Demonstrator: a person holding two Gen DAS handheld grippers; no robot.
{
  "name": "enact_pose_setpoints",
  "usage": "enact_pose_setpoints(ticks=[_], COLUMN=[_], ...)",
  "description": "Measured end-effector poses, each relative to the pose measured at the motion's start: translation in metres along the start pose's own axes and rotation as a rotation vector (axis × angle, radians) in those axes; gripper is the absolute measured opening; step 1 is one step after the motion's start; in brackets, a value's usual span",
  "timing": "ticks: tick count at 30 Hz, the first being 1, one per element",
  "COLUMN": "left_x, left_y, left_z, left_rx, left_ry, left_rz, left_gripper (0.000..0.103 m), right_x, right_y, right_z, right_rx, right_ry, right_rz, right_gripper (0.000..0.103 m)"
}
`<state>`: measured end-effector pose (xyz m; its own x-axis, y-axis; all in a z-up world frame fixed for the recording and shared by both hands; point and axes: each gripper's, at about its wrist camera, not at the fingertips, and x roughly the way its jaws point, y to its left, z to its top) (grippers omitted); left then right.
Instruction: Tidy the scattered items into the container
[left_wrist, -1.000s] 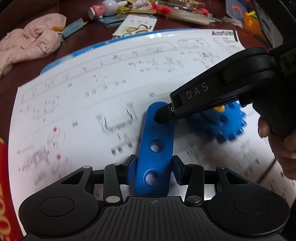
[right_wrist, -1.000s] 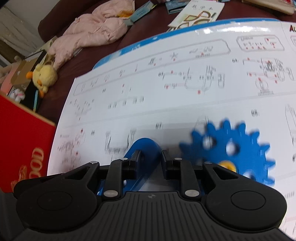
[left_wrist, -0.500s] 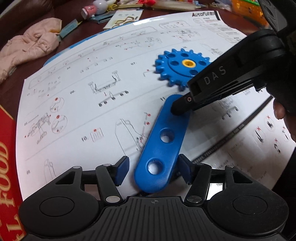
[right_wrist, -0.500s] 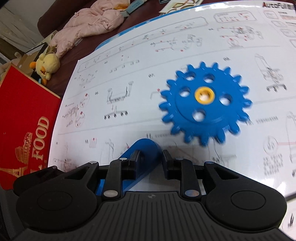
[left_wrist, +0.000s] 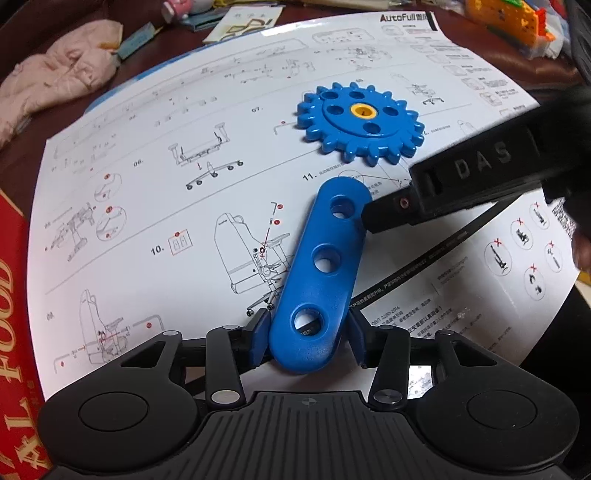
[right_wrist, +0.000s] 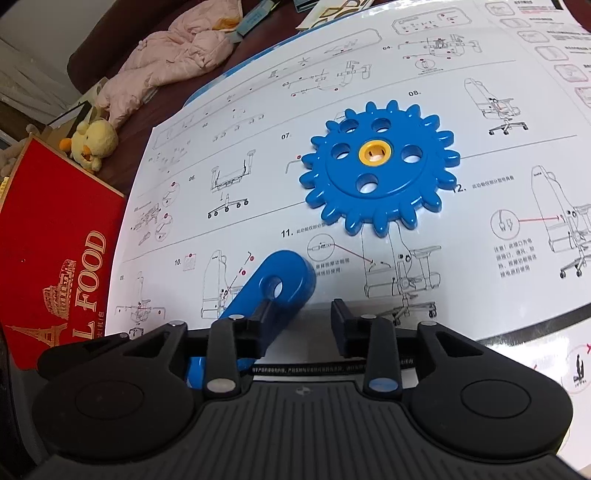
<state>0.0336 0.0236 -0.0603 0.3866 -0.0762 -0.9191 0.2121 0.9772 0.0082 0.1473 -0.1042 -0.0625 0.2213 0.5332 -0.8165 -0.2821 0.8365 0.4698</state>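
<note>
A blue bar with three holes (left_wrist: 325, 269) lies tilted over the white instruction sheet (left_wrist: 184, 122). My left gripper (left_wrist: 308, 332) is shut on its near end. My right gripper (right_wrist: 301, 317) is open beside the bar's far end (right_wrist: 284, 277); its left finger rests by that end. In the left wrist view the right gripper's fingertip (left_wrist: 388, 216) sits just right of the bar's far hole. A blue gear with a yellow hub (left_wrist: 360, 120) lies flat on the sheet beyond the bar; it also shows in the right wrist view (right_wrist: 380, 166).
A red box lettered FOOD (right_wrist: 55, 240) stands at the left edge of the sheet. A pink cloth (left_wrist: 59, 77) and a yellow duck toy (right_wrist: 92, 142) lie at the far left. Booklets and colourful toys (left_wrist: 513, 18) clutter the far table edge.
My right gripper has opened and let go of the bar's far end. My left gripper has closed on the bar's near end. Both views pulled back from the gear.
</note>
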Motion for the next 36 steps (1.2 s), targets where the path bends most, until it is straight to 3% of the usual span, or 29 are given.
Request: enact_pose_setpoints(ticks=[12, 17, 19, 24, 31, 36], left_x=[-0.003, -0.003, -0.003, -0.003, -0.002, -0.002], left_y=[0.011, 0.009, 0.008, 0.008, 0.008, 0.01], left_z=[0.0, 0.0, 0.0, 0.0, 0.001, 0.0], left_rx=[-0.098, -0.084, -0.079, -0.063, -0.056, -0.06], left_ry=[0.03, 0.031, 0.031, 0.026, 0.023, 0.02], left_rz=[-0.154, -0.169, -0.169, -0.163, -0.182, -0.201], left_gripper=[0.039, 0.038, 0.038, 0.039, 0.04, 0.04], right_x=[0.002, 0.006, 0.006, 0.002, 0.0, 0.001], right_y=[0.002, 0.009, 0.013, 0.017, 0.027, 0.025], right_z=[-0.005, -0.009, -0.009, -0.008, -0.004, 0.002], right_rx=[0.054, 0.037, 0.016, 0.003, 0.008, 0.018], right_ry=[0.022, 0.039, 0.036, 0.031, 0.054, 0.039], right_rz=[0.065, 0.091, 0.086, 0.086, 0.156, 0.142], right_gripper=[0.045, 0.042, 0.033, 0.025, 0.024, 0.026])
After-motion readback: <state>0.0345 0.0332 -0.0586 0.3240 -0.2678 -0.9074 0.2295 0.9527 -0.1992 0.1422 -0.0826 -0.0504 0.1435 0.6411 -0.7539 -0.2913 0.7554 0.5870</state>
